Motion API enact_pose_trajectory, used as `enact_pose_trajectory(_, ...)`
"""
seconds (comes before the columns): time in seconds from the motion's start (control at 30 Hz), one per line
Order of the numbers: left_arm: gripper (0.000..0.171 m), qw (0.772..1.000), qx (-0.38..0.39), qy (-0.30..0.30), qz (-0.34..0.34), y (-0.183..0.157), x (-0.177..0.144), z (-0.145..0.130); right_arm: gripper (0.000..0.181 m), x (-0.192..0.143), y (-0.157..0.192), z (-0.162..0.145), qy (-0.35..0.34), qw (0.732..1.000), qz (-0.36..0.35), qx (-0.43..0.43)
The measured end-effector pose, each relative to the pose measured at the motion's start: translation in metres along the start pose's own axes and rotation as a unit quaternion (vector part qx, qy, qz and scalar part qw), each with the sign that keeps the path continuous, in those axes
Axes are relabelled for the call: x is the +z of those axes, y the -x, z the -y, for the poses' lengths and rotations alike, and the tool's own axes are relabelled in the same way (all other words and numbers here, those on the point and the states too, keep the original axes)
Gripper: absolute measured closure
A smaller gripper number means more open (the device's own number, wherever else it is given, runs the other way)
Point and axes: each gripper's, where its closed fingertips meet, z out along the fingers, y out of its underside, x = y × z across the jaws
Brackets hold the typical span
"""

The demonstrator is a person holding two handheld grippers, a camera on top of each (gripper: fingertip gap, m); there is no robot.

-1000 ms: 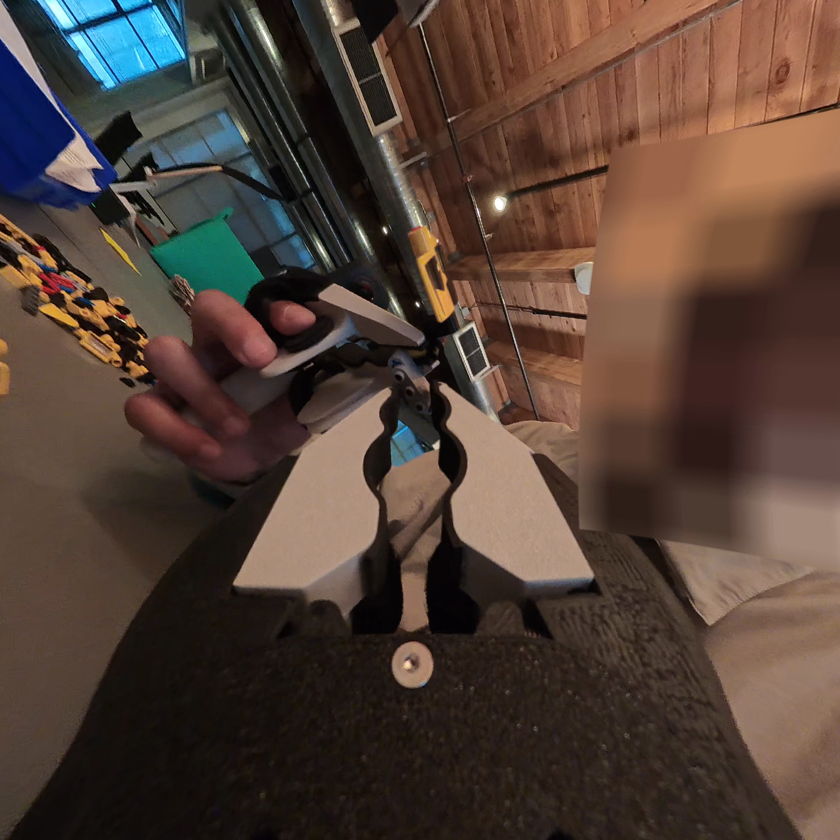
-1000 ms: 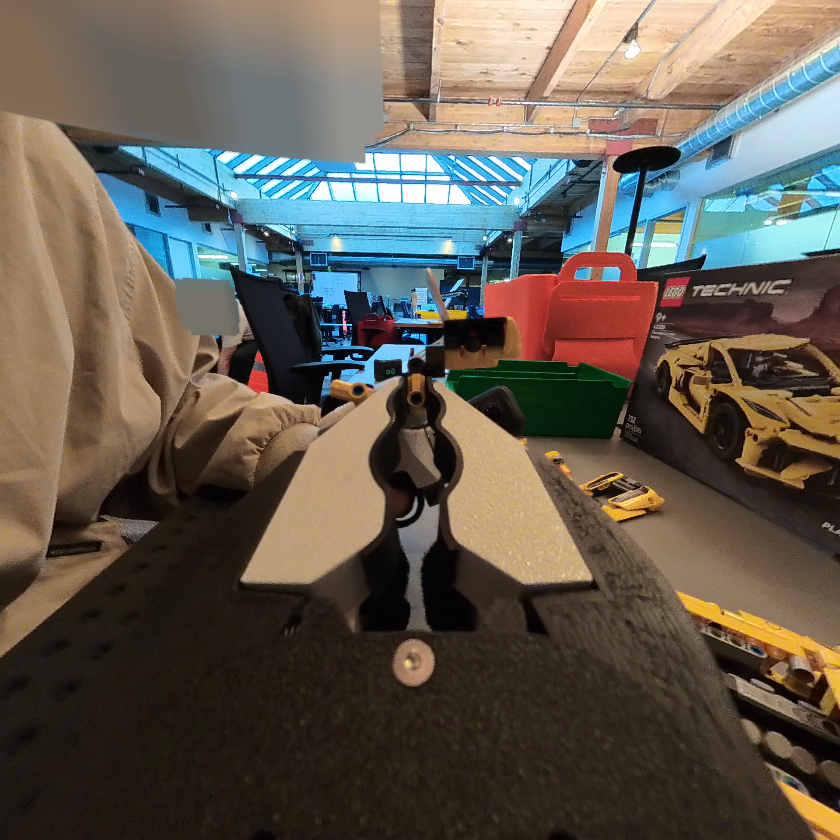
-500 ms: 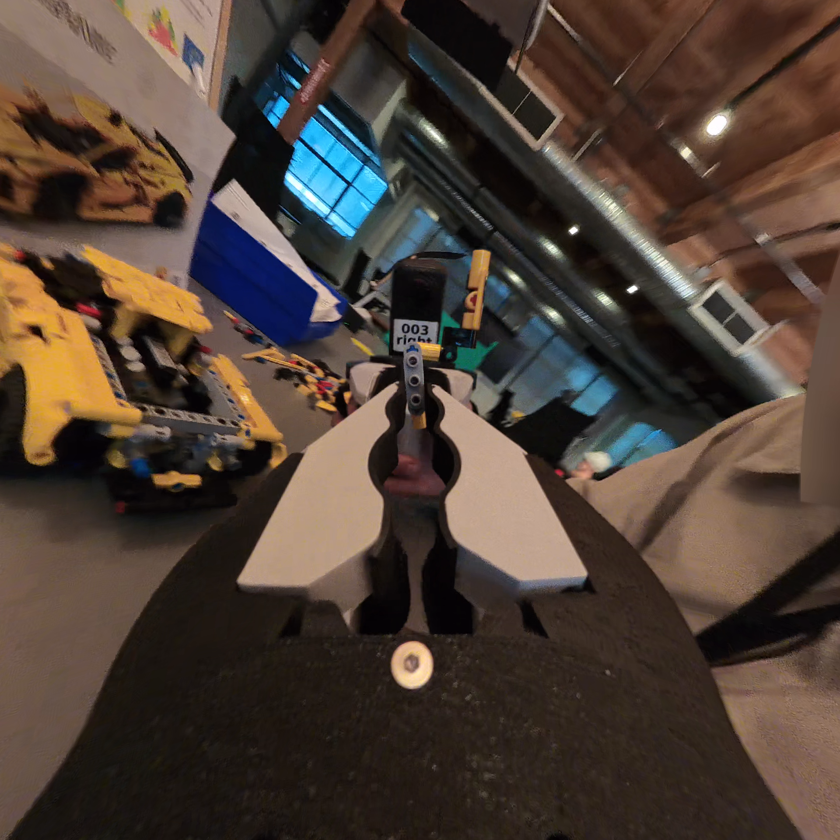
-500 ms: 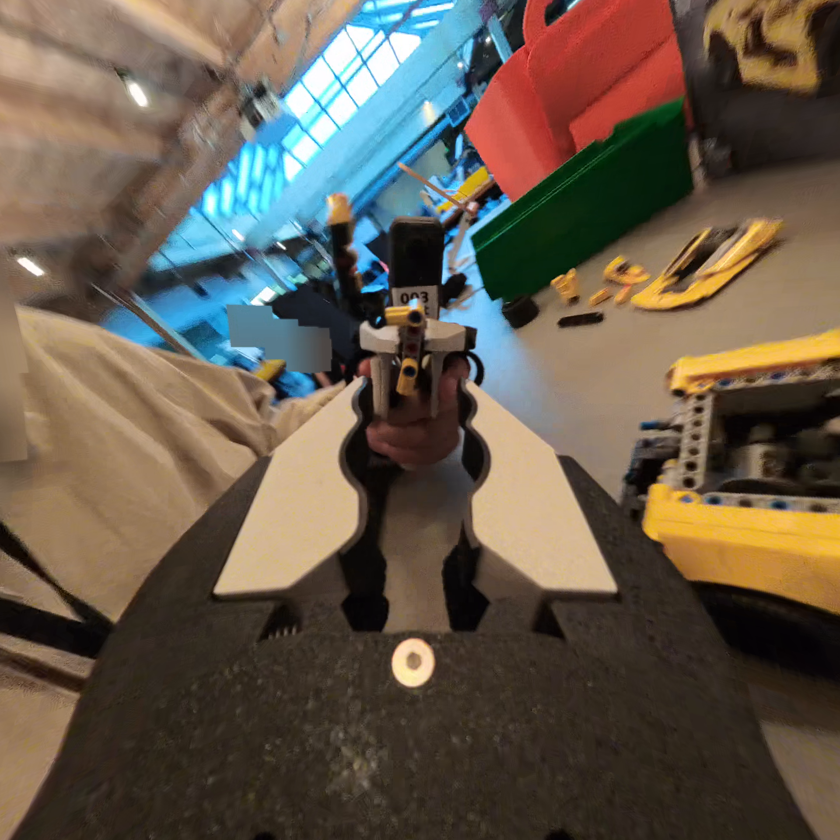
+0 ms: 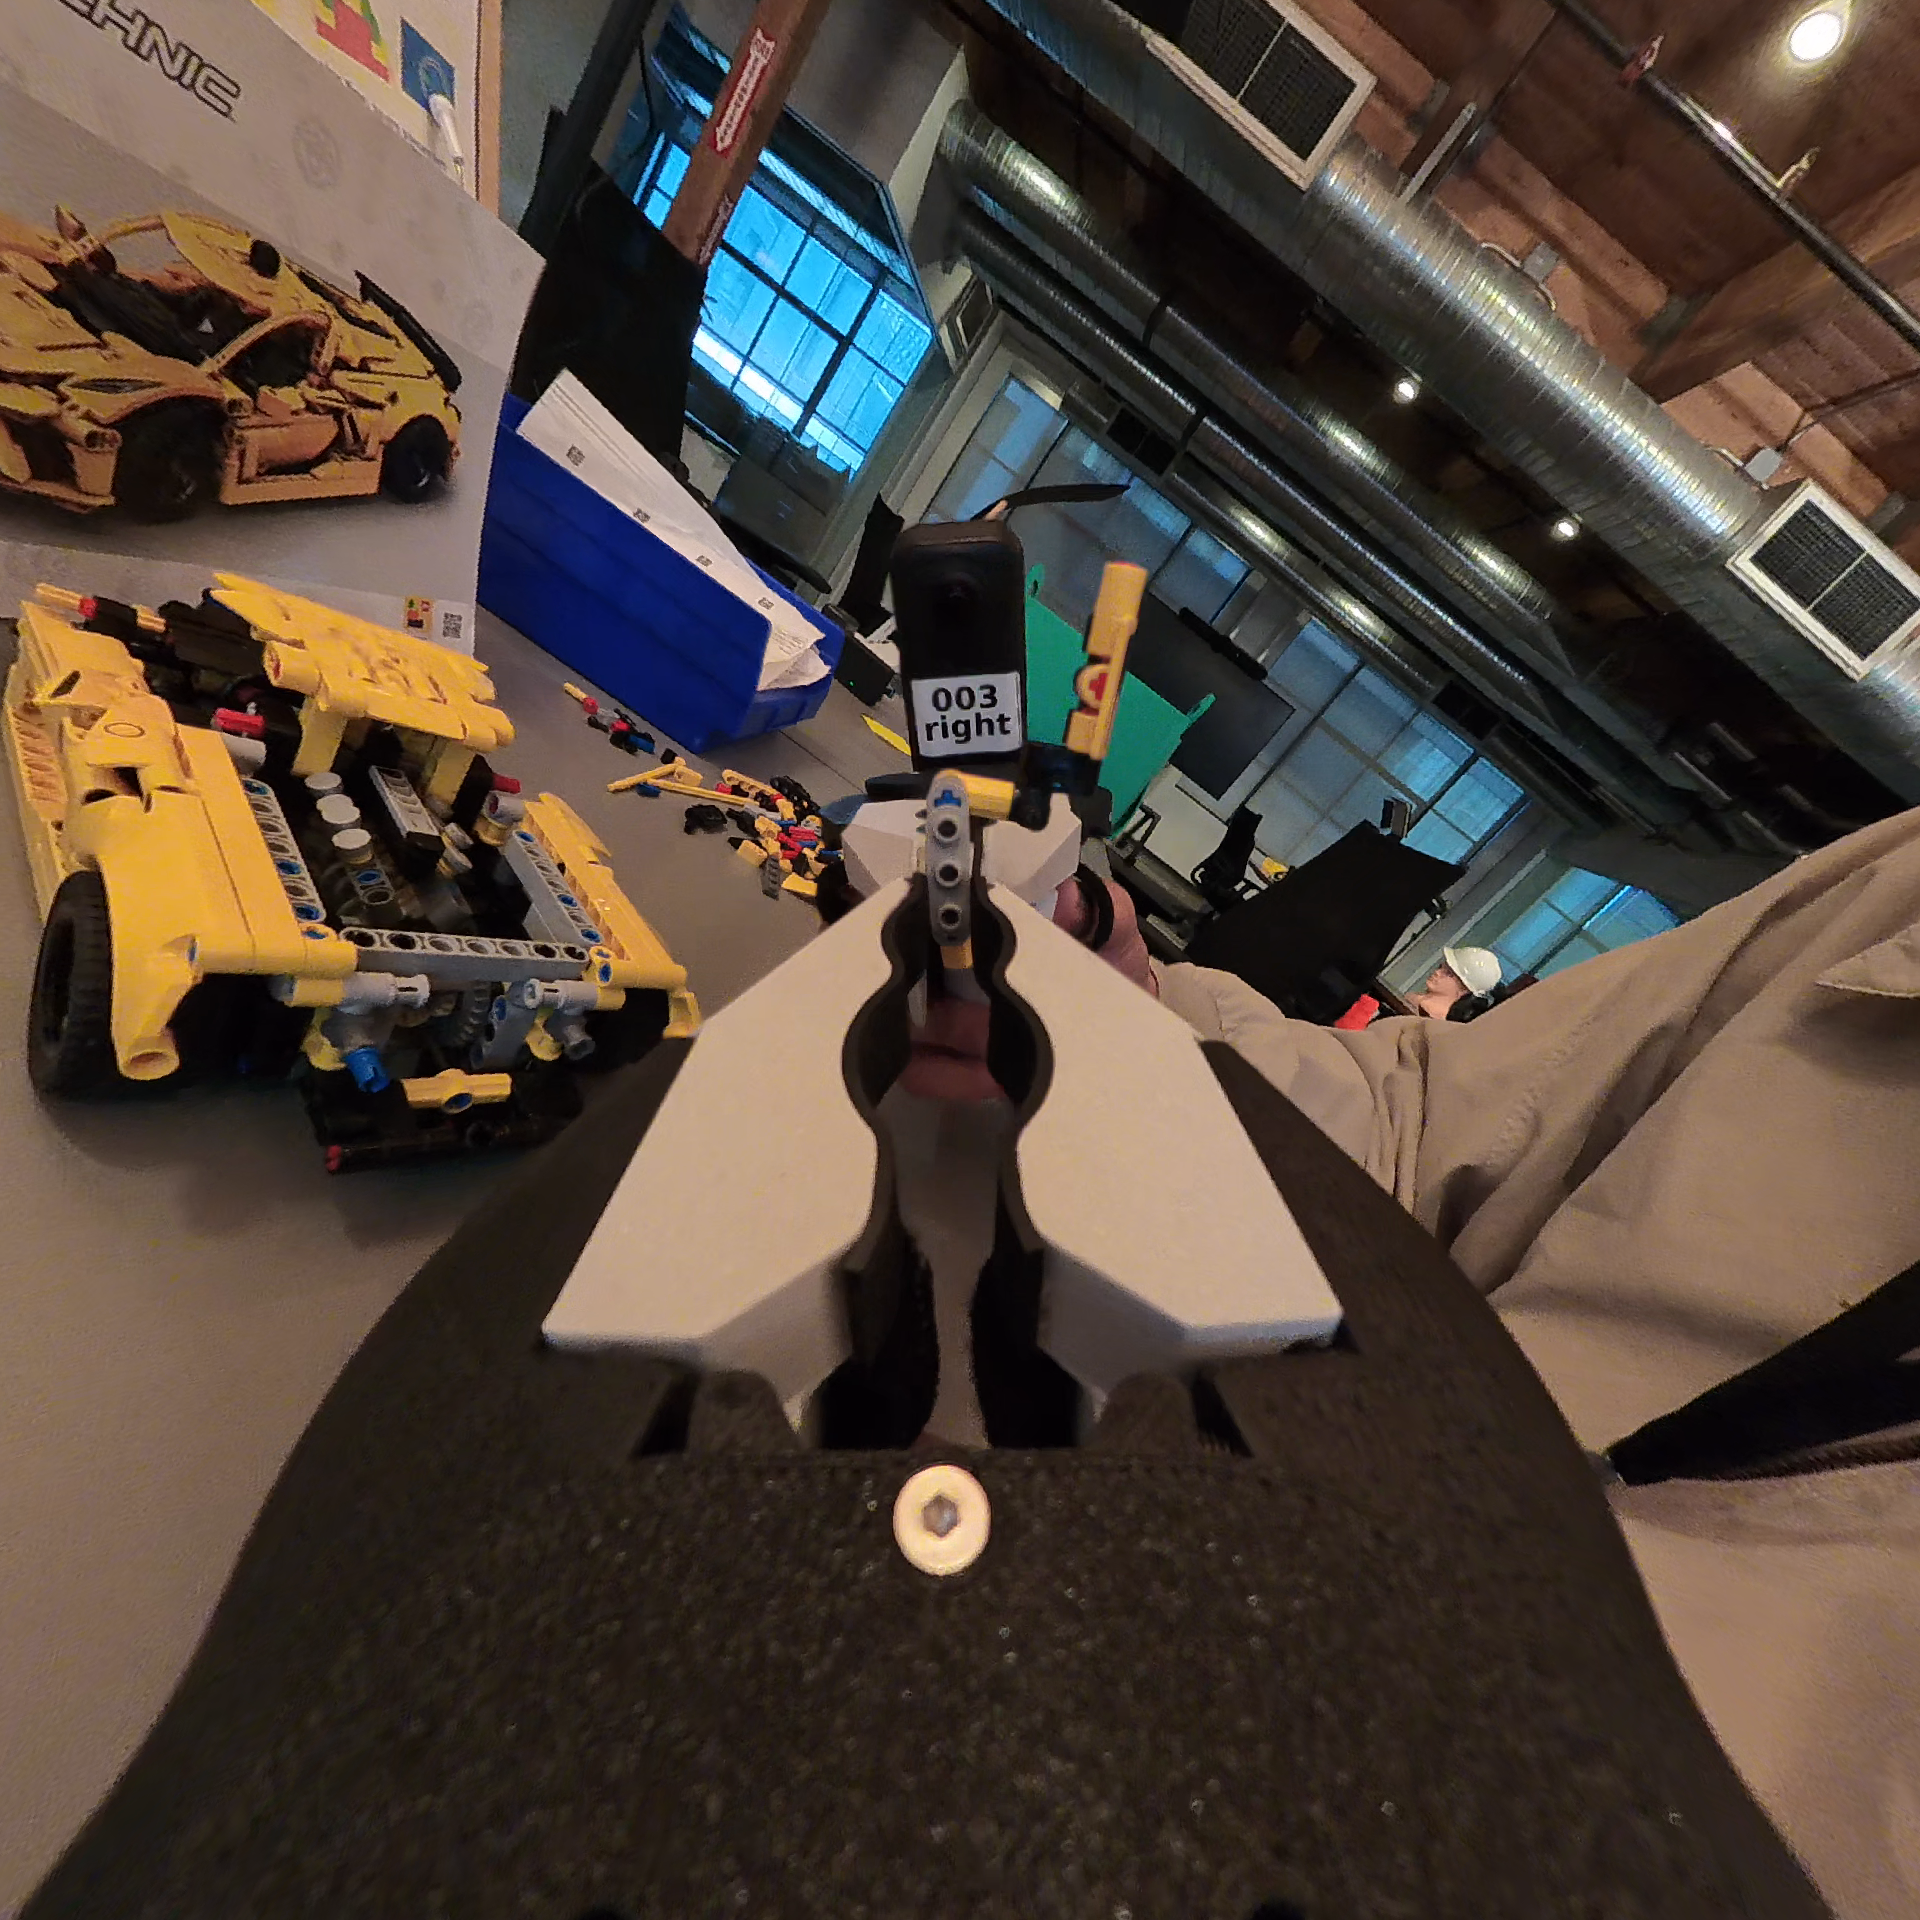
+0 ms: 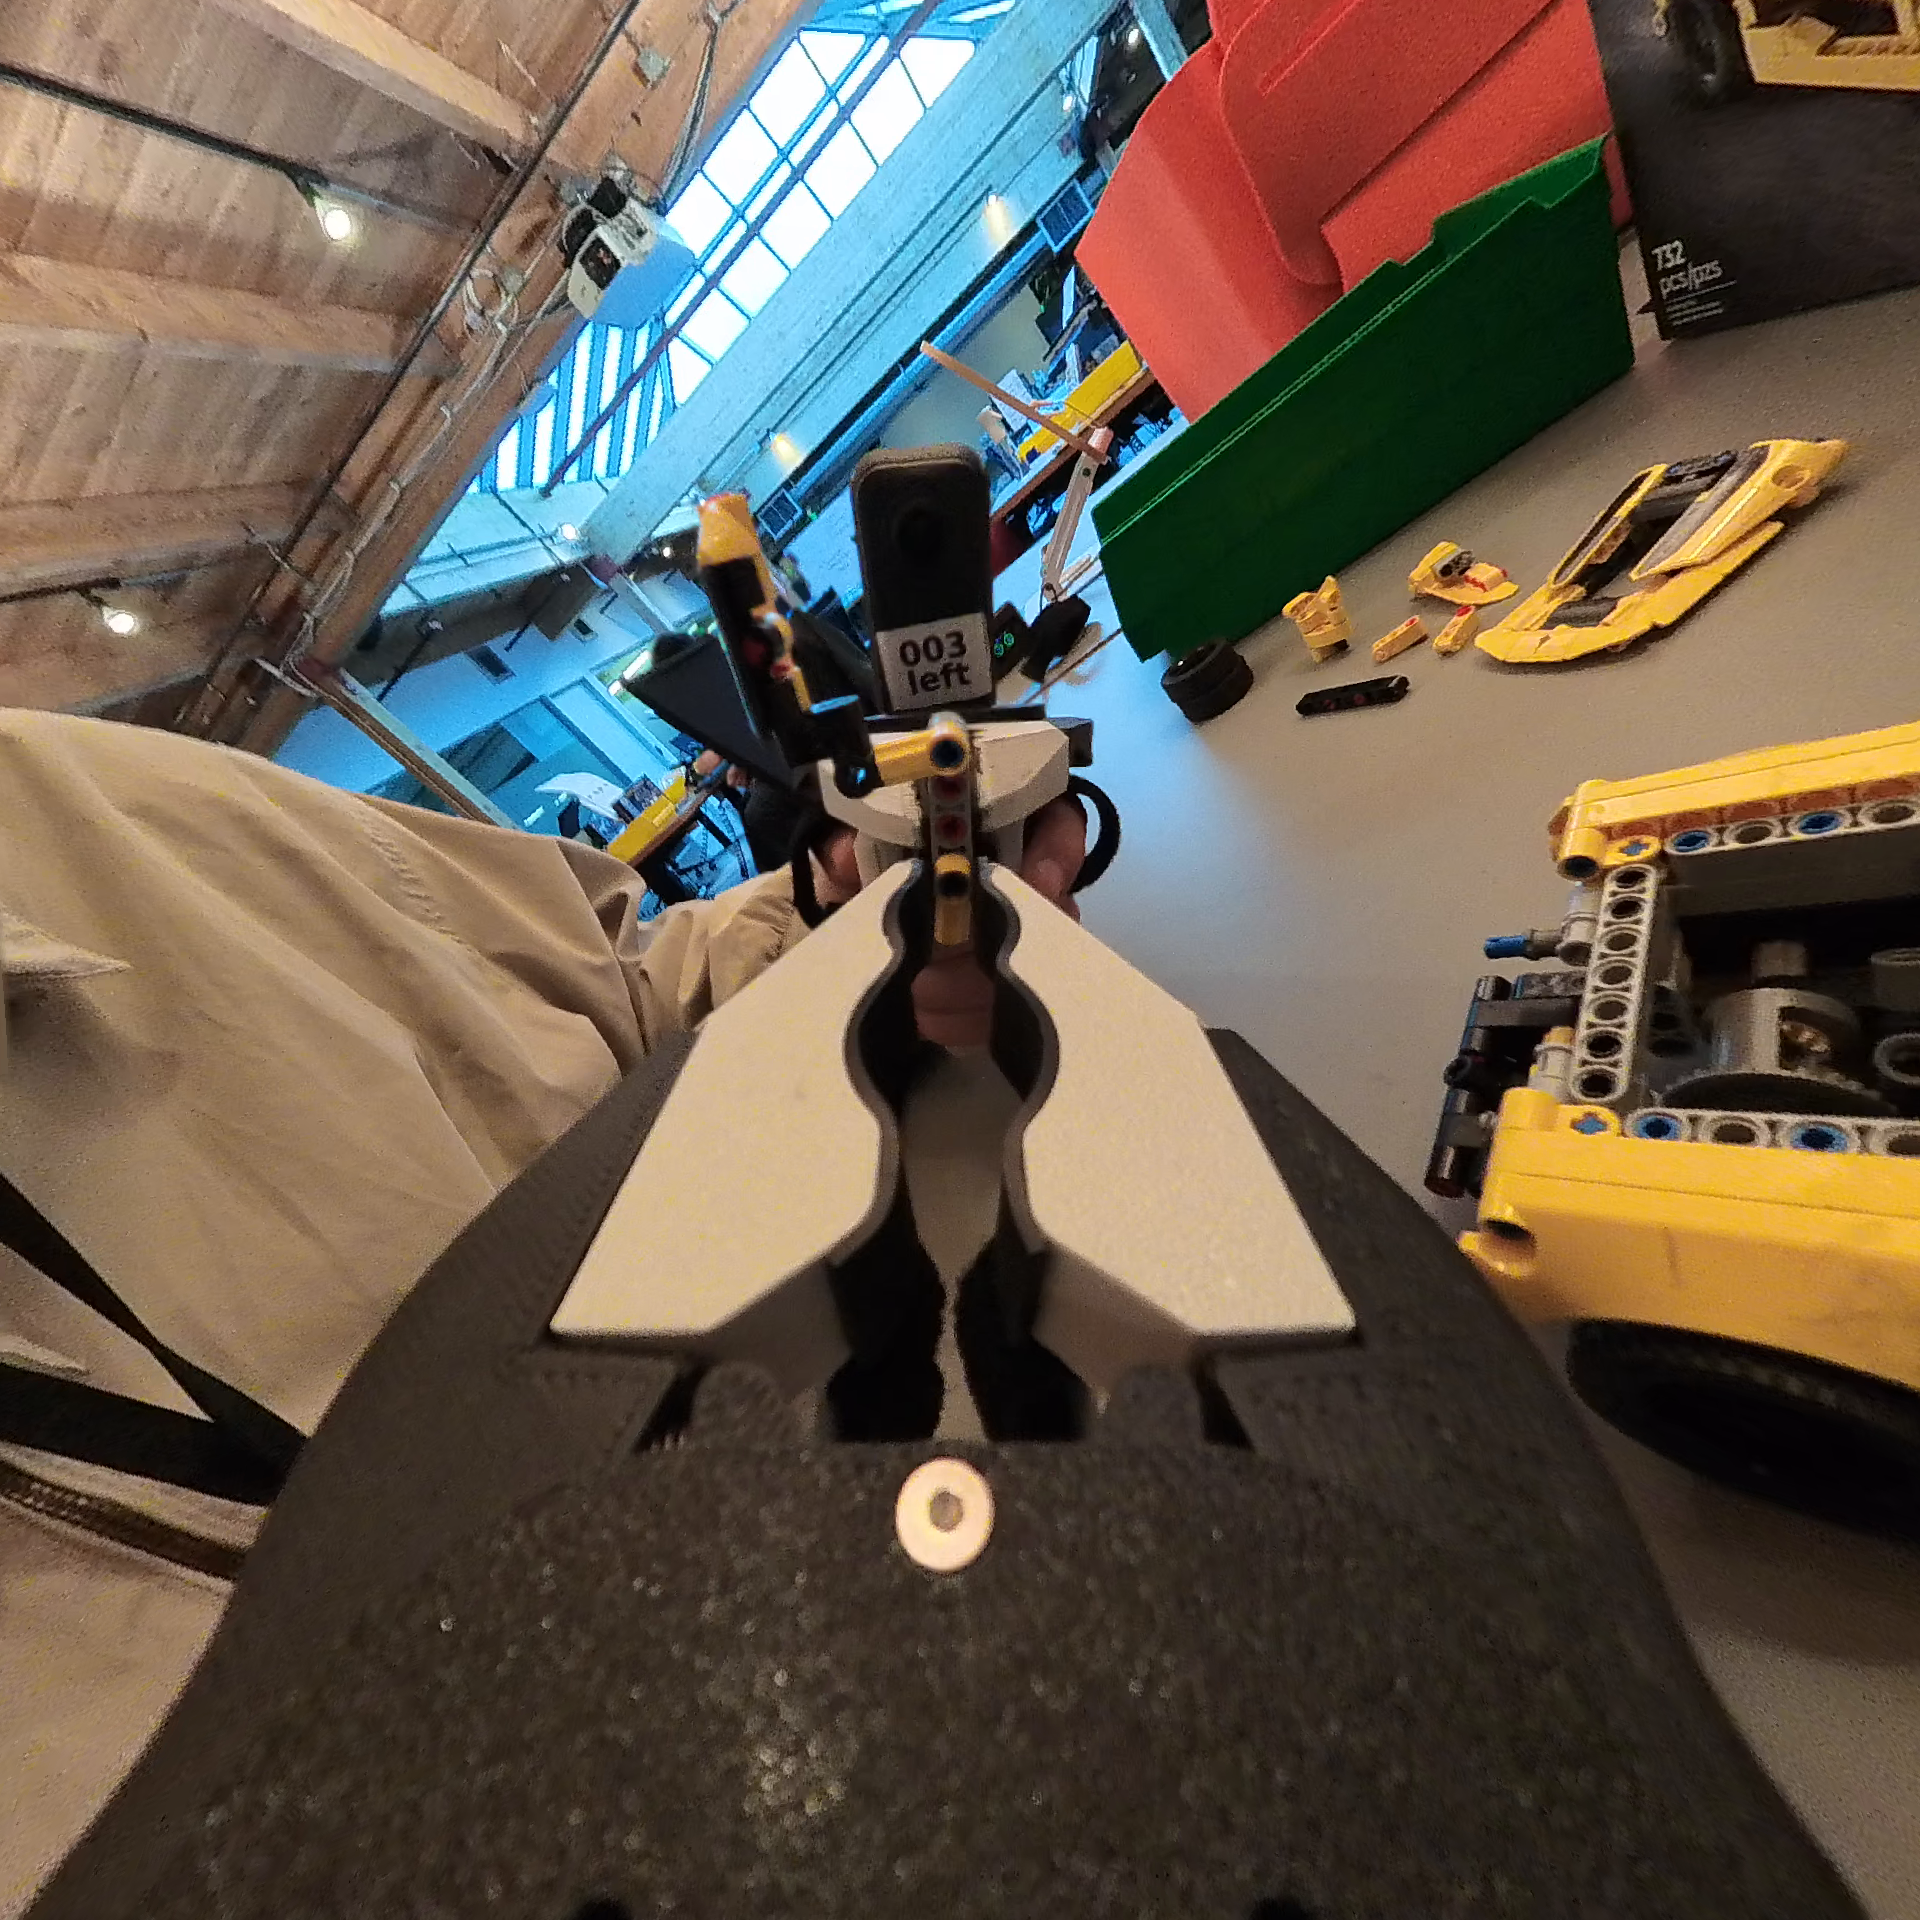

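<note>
Pinched in mid-air from both ends: left gripper (image 5: 951, 909) and right gripper (image 6: 948, 888) each clamped on one small brick assembly (image 5: 948, 831), near the yellow model car (image 5: 260, 883). Likely to pop apart or slip if twisted unevenly.

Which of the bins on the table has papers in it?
The blue bin: white sheets stick out of its top. The green bin and red bin show none.

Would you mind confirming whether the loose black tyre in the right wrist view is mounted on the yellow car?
No, the loose black tyre lies alone on the grey table, well apart from the yellow car.
</note>
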Motion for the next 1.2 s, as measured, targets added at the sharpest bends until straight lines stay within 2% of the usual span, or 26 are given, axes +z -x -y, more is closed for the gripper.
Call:
enact_pose_trajectory(0.1,0.166,0.996,-0.001,-0.080,0.030,0.016,-0.039,0.039,0.176,-0.041,-0.008,0.026,-0.075,0.996,0.006,0.039)
enact_pose_trajectory(0.13,0.166,0.995,0.006,-0.088,0.039,0.019,-0.049,0.045,0.176,-0.054,-0.013,0.027,-0.073,0.997,-0.015,0.032)
enact_pose_trajectory(0.2,0.165,0.996,0.030,-0.079,0.043,0.012,-0.049,0.043,0.176,-0.066,-0.010,0.029,-0.073,0.997,-0.010,0.037)
enact_pose_trajectory(0.3,0.165,0.997,0.064,-0.009,0.035,0.003,-0.020,0.016,0.176,-0.049,-0.005,0.022,-0.044,0.999,-0.010,0.017)
enact_pose_trajectory(0.43,0.164,0.997,0.008,0.073,0.024,0.009,0.005,-0.024,0.176,-0.033,-0.001,0.015,-0.023,0.999,0.013,0.044)
enact_pose_trajectory(0.5,0.164,0.991,0.014,0.122,0.061,0.022,0.007,-0.043,0.176,-0.031,-0.003,0.014,-0.023,0.999,0.006,0.043)
enact_pose_trajectory(0.53,0.164,0.981,0.036,0.161,0.105,0.037,0.004,-0.055,0.176,-0.031,-0.005,0.012,-0.016,0.999,0.001,0.041)
enact_pose_trajectory(0.6,0.164,0.943,0.102,0.251,0.192,0.066,-0.011,-0.078,0.176,-0.030,-0.006,0.009,-0.011,0.998,0.006,0.057)
enact_pose_trajectory(0.63,0.164,0.928,0.132,0.274,0.214,0.071,-0.016,-0.082,0.176,-0.030,-0.009,0.006,-0.007,0.998,0.002,0.069)
enact_pose_trajectory(0.7,0.164,0.906,0.178,0.315,0.220,0.071,-0.023,-0.094,0.176,-0.030,-0.019,-0.002,0.011,0.997,-0.021,0.078)
enact_pose_trajectory(0.77,0.163,0.884,0.185,0.368,0.221,0.073,-0.029,-0.112,0.176,-0.030,-0.030,-0.011,0.035,0.995,-0.053,0.075)
enact_pose_trajectory(0.83,0.164,0.894,0.180,0.351,0.211,0.067,-0.025,-0.109,0.176,-0.028,-0.035,-0.020,0.057,0.993,-0.072,0.071)
enact_pose_trajectory(0.87,0.157,0.900,0.165,0.348,0.206,0.065,-0.024,-0.109,0.176,-0.025,-0.033,-0.021,0.061,0.994,-0.066,0.070)
enact_pose_trajectory(0.9,0.142,0.908,0.149,0.333,0.205,0.064,-0.022,-0.105,0.176,-0.022,-0.031,-0.022,0.066,0.994,-0.060,0.068)
enact_pose_trajectory(0.97,0.138,0.948,0.092,0.259,0.158,0.047,-0.009,-0.083,0.176,-0.016,-0.025,-0.025,0.074,0.994,-0.047,0.061)
enact_pose_trajectory(1.03,0.138,0.985,0.015,0.156,0.073,0.020,0.001,-0.049,0.176,-0.010,-0.019,-0.026,0.075,0.995,-0.030,0.059)
enact_pose_trajectory(1.1,0.140,0.992,-0.021,0.115,0.039,0.013,0.002,-0.034,0.176,-0.004,-0.015,-0.027,0.075,0.995,-0.018,0.061)
enact_pose_trajectory(1.2,0.156,0.994,-0.031,0.097,0.028,0.011,0.001,-0.029,0.176,0.000,-0.011,-0.028,0.076,0.995,-0.006,0.066)
